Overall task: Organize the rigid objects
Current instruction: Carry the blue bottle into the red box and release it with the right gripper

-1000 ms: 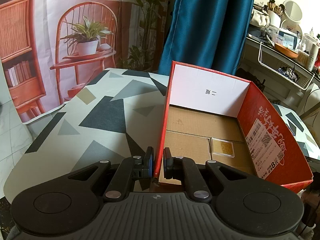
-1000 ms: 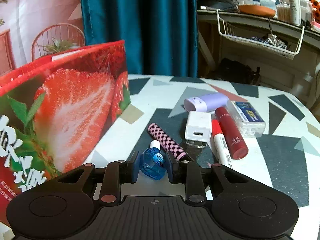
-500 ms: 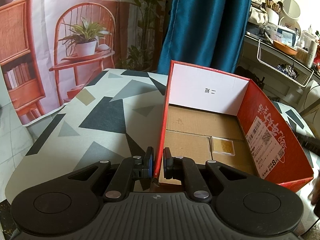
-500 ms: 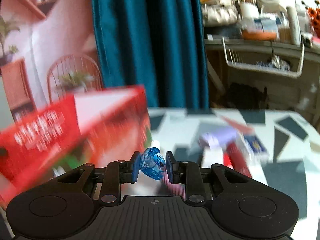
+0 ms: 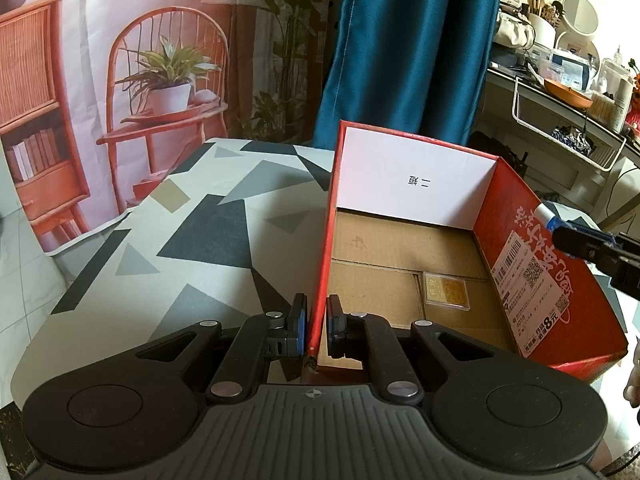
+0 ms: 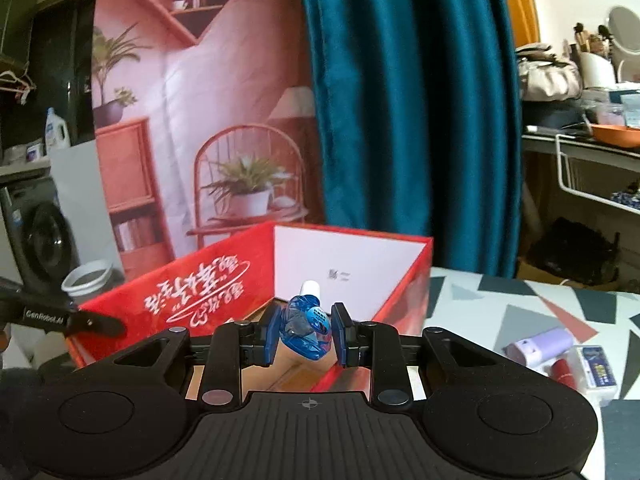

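Note:
A red cardboard box (image 5: 552,280) with a brown floor stands on the patterned table; it also shows in the right wrist view (image 6: 192,292). A flat gold case (image 5: 446,291) lies inside it. My left gripper (image 5: 316,330) is shut on the box's near left wall. My right gripper (image 6: 306,334) is shut on a small blue bottle (image 6: 306,330) with a white cap and holds it above the box's right rim; it enters the left wrist view at the right edge (image 5: 576,240).
On the table right of the box lie a lilac tube (image 6: 538,346), a clear plastic case (image 6: 596,368) and a dark red tube (image 6: 562,370). A teal curtain (image 6: 400,100) hangs behind. A cluttered shelf (image 5: 560,92) stands at the right.
My right gripper lifted the blue bottle off the table and carried it left over the box's rim. The left gripper kept its hold on the box wall.

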`<state>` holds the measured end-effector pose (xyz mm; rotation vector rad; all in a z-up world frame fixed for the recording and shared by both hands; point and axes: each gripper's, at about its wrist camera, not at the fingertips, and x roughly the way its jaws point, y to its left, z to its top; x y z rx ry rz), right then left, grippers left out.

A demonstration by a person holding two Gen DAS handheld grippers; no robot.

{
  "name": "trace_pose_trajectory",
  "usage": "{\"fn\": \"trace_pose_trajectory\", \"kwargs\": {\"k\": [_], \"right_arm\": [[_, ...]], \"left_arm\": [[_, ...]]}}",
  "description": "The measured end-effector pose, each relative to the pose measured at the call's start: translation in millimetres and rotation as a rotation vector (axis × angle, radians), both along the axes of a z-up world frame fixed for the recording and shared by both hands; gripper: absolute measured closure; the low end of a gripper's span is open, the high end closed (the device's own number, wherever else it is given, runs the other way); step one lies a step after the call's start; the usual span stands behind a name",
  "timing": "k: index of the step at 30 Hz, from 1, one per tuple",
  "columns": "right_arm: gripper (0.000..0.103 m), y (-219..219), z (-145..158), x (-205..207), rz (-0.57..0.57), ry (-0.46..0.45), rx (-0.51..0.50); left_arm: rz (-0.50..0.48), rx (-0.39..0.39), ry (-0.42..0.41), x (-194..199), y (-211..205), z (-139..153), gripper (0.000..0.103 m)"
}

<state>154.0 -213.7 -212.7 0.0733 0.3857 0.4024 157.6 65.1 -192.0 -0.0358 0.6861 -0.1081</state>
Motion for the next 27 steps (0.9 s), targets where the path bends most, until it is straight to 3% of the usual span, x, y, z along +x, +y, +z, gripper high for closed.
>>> {"fn": "trace_pose_trajectory", "kwargs": {"k": [18, 27], "right_arm": [[0.077, 6.6, -3.9, -3.5, 0.023, 0.027, -0.01], [0.075, -35.8, 0.9, -10.3, -0.154, -0.031, 0.031]], "left_arm": [[-0.001, -0.003, 0.001, -0.6, -0.7, -0.3, 0.092], [-0.001, -0.007, 0.002, -0.7, -0.1, -0.1, 0.092]]}}
